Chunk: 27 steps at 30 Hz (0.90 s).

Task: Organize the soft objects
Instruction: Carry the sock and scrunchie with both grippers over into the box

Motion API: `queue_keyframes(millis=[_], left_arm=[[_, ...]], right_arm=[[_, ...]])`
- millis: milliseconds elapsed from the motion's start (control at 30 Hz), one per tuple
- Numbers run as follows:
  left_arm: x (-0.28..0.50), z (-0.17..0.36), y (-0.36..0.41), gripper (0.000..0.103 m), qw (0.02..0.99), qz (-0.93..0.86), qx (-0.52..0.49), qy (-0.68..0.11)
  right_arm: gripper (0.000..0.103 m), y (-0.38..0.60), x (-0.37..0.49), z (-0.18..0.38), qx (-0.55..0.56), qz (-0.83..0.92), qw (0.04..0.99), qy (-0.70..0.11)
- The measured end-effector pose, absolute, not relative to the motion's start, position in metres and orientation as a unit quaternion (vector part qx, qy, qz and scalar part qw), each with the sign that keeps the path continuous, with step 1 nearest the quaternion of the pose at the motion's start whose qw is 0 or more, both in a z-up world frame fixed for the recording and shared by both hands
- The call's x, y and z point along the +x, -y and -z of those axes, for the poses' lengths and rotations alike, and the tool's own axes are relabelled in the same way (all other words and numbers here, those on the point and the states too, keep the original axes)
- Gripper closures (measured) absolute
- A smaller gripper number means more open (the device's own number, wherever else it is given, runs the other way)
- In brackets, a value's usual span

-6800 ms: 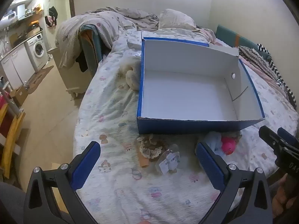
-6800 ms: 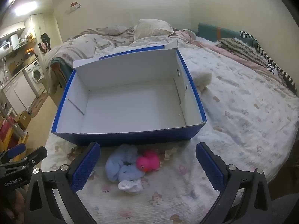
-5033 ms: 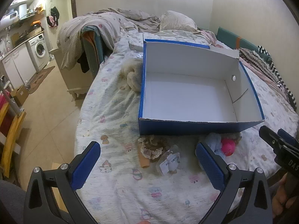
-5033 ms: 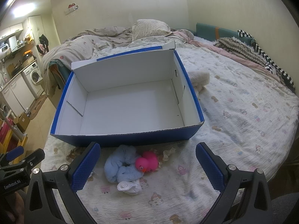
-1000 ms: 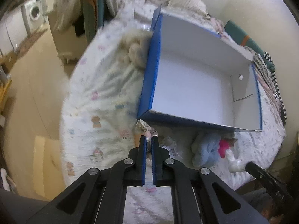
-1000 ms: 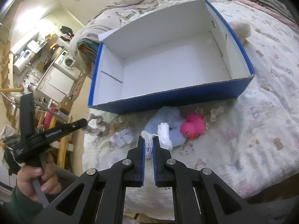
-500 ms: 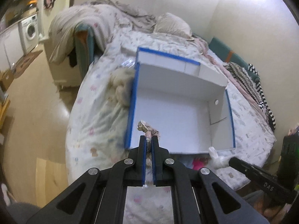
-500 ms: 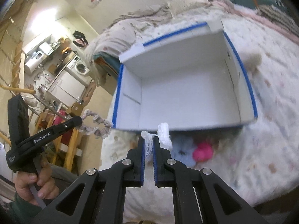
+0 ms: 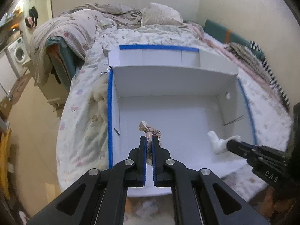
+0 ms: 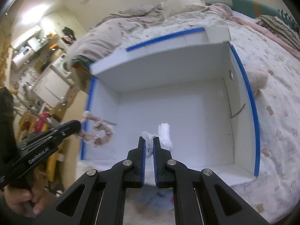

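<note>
A: Over the box (image 9: 168, 86), at 6 o'clock in the left wrist view, left gripper (image 9: 148, 140): jaws clamped on a beige frilled scrunchie (image 9: 150, 130). It hangs above the white box floor, toward the left wall.

B: Right gripper (image 10: 149, 140), same position in its own view: jaws clamped on a white sock (image 10: 165, 135). Loose threads show between the pads; the sock's body droops at 1 o'clock from the tips, over the box floor.

A: Cross-check. Right gripper enters the left view at 4 o'clock (image 9: 227, 144), sock (image 9: 217, 142) at its tip, near the right wall.

B: Left gripper enters the right view at 9 o'clock (image 10: 79, 124), scrunchie (image 10: 99, 133) looping from its tip beside the blue left rim. A hand (image 10: 20, 198) grips its handle at 8 o'clock.

A: Box: blue outside, white inside, sitting on a bed (image 9: 86, 131) with a patterned sheet. Fluffy cream item (image 10: 258, 78) lies outside the right wall, touching it.

B: Blurred blue and pink items below the near wall; cannot identify.
</note>
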<state>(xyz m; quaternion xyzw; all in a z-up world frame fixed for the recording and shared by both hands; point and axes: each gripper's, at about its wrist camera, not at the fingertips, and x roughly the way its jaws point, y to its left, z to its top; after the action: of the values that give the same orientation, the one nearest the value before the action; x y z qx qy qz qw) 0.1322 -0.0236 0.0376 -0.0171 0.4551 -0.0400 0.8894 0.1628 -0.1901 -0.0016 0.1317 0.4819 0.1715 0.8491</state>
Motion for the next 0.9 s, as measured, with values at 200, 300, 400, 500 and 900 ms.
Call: queue_keyframes(millis=[200,300,400,500,900], left_arm=[[0.147,0.007,0.035,0.098,0.885,0.025,0.017,-0.464],[0.155,0.023,0.040,0.098,0.876,0.029,0.023,-0.481],[0.158,0.036,0.042,0.098,0.868,0.025,0.027,-0.495],[0.159,0.042,0.044,0.098,0.864,0.027,0.029,-0.501],[0.160,0.049,0.046,0.098,0.857,0.024,0.039,-0.513]], right_arm=[[0.094,0.198,0.178,0.042,0.131,-0.135,0.835,-0.517],[0.094,0.197,0.183,0.054,0.125,-0.126,0.826,-0.535],[0.094,0.194,0.188,0.063,0.118,-0.122,0.820,-0.546],[0.094,0.188,0.189,0.070,0.105,-0.116,0.815,-0.557],[0.093,0.187,0.184,0.074,0.123,-0.139,0.805,-0.564]])
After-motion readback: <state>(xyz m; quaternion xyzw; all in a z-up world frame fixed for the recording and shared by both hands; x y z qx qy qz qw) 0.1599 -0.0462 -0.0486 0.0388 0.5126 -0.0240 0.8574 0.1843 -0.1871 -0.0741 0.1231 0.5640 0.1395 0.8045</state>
